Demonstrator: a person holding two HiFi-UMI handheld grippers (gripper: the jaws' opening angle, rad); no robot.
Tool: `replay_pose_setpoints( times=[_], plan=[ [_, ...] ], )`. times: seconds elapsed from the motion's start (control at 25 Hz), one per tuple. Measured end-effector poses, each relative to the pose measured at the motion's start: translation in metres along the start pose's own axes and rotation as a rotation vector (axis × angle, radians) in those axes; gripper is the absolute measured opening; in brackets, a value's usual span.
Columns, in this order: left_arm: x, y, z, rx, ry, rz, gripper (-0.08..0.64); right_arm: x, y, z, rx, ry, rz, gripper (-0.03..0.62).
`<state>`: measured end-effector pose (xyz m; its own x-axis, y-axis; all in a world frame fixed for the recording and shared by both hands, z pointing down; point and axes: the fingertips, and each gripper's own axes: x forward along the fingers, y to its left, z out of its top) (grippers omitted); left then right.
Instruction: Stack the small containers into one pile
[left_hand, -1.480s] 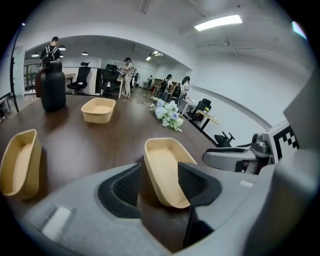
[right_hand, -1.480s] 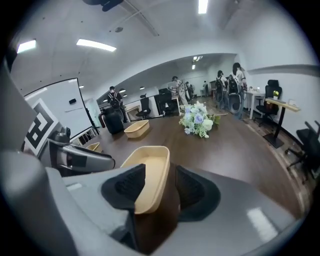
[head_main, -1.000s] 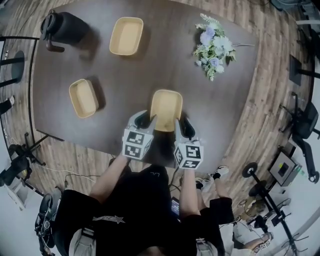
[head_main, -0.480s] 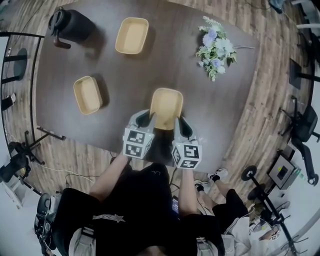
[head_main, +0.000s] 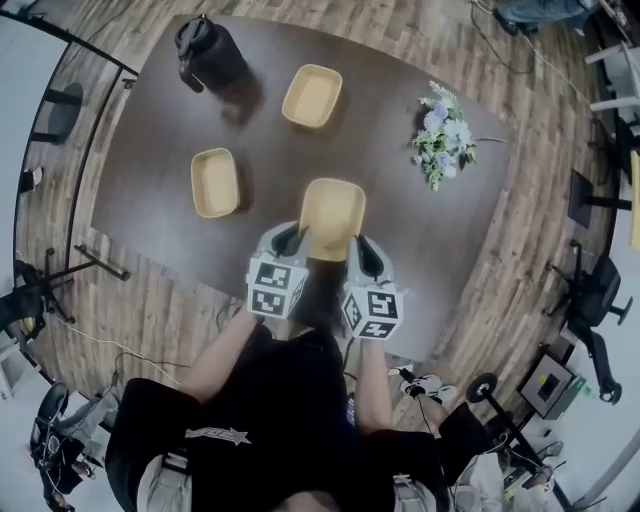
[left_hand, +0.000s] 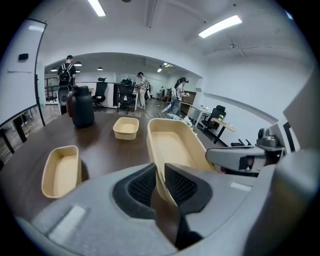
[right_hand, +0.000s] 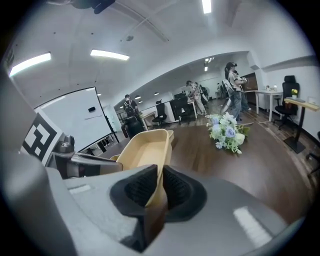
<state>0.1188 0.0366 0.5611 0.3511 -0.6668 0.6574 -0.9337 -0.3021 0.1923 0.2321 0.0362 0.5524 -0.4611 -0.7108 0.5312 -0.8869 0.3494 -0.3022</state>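
As seen in the head view, the left gripper (head_main: 290, 240) and right gripper (head_main: 362, 255) flanked a tan container (head_main: 332, 215) over the near part of the table (head_main: 480, 200). Two other containers (head_main: 215, 182) lay farther off. The left gripper view showed its jaws, which had just been closing, pinching the container's left wall. The right gripper view showed its jaws, also just closing, clamped on the right wall.

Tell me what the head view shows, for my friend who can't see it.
From above, the left gripper and right gripper, their jaws having just closed, each pinch one side wall of a tan container at the near edge of a dark table. A second container, a third container, a black jug and a flower bunch sit farther back.
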Motion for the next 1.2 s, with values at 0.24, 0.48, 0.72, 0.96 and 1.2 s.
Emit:
replay_pose_setpoints(
  times=[0.24, 0.48, 0.72, 0.96, 1.2],
  plan=[
    [-0.036, 0.038, 0.013, -0.032, -0.061, 0.087, 0.061, 0.014, 0.047, 0.021, -0.047, -0.024, 0.083, 0.038],
    [-0.069, 0.092, 0.023, -0.076, -0.103, 0.157, 0.057, 0.039, 0.104, 0.036, -0.091, -0.027, 0.147, 0.038],
    [-0.095, 0.153, 0.023, -0.13, -0.122, 0.216, 0.055, 0.074, 0.163, 0.047, -0.131, -0.011, 0.205, 0.037],
    [-0.112, 0.214, 0.013, -0.175, -0.084, 0.245, 0.054, 0.109, 0.216, 0.042, -0.121, 0.038, 0.23, 0.037],
    [-0.111, 0.264, -0.001, -0.224, -0.022, 0.242, 0.052, 0.147, 0.251, 0.032, -0.106, 0.122, 0.221, 0.037]
  ],
)
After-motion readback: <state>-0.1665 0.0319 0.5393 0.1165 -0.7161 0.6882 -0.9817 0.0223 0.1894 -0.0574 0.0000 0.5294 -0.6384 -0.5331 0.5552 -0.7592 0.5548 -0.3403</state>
